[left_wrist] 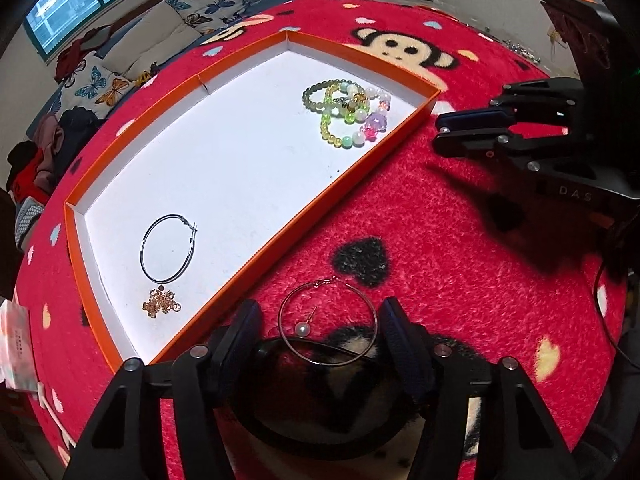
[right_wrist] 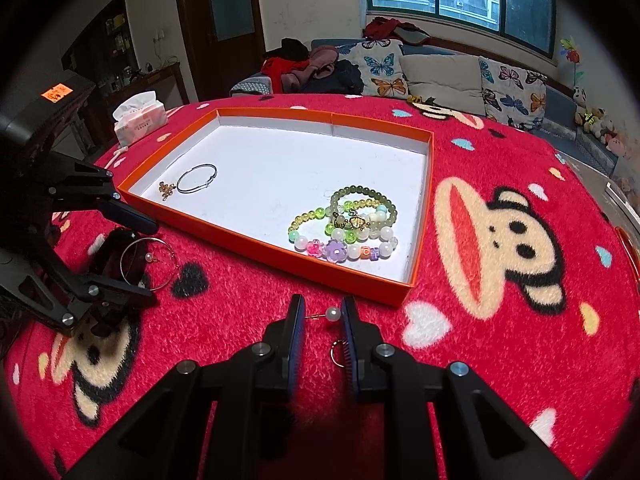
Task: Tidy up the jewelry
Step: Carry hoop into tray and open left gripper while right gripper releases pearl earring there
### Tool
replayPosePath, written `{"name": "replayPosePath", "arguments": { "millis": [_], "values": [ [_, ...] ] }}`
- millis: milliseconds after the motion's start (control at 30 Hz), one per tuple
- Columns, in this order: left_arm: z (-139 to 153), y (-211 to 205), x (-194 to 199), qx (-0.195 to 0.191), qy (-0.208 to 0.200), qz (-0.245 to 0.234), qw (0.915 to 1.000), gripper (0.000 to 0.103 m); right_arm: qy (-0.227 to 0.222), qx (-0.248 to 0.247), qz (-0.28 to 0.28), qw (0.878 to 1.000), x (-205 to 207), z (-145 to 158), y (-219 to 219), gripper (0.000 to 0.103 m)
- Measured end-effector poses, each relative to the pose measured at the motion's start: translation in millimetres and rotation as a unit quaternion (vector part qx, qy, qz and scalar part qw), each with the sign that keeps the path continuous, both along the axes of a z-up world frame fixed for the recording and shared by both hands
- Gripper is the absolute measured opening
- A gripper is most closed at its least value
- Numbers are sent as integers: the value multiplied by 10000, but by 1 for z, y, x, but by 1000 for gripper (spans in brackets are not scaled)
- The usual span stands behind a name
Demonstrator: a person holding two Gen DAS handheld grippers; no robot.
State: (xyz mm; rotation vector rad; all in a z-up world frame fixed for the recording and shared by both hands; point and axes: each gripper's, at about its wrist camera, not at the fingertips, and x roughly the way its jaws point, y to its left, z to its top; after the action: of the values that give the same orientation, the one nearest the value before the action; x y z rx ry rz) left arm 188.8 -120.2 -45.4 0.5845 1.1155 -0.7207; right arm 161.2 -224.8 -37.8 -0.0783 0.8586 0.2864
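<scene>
An orange-rimmed white tray lies on the red monkey-print cloth. It holds several beaded bracelets, a dark hoop earring and a small gold charm. My left gripper is open over a gold hoop earring and a pearl stud on the cloth. My right gripper stands open around a second pearl stud; a small ring lies by its right finger.
A tissue pack sits at the cloth's far left edge in the right wrist view. A sofa with butterfly cushions stands behind the table. Small items lie at the far right edge in the left wrist view.
</scene>
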Motion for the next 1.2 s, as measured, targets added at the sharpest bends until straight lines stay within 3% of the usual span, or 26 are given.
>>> {"name": "replayPosePath", "arguments": {
  "millis": [133, 400, 667, 900, 1200],
  "values": [
    [0, 2, 2, -24, -51, 72, 10000, 52, 4, 10, -4, 10000, 0, 0, 0, 21],
    [7, 10, -1, -228, -104, 277, 9993, 52, -20, 14, 42, 10000, -2, 2, 1, 21],
    [46, 27, 2, -828, -233, 657, 9941, 52, -148, 216, 115, 9996, -1, 24, 0, 21],
    [70, 30, 42, -1199, -462, 1258, 9837, 52, -359, 183, 70, 9992, 27, 41, 0, 21],
    [44, 17, 98, -1088, -309, 1658, 9797, 52, -149, -86, -124, 9998, 68, 20, -4, 21]
  ]
}}
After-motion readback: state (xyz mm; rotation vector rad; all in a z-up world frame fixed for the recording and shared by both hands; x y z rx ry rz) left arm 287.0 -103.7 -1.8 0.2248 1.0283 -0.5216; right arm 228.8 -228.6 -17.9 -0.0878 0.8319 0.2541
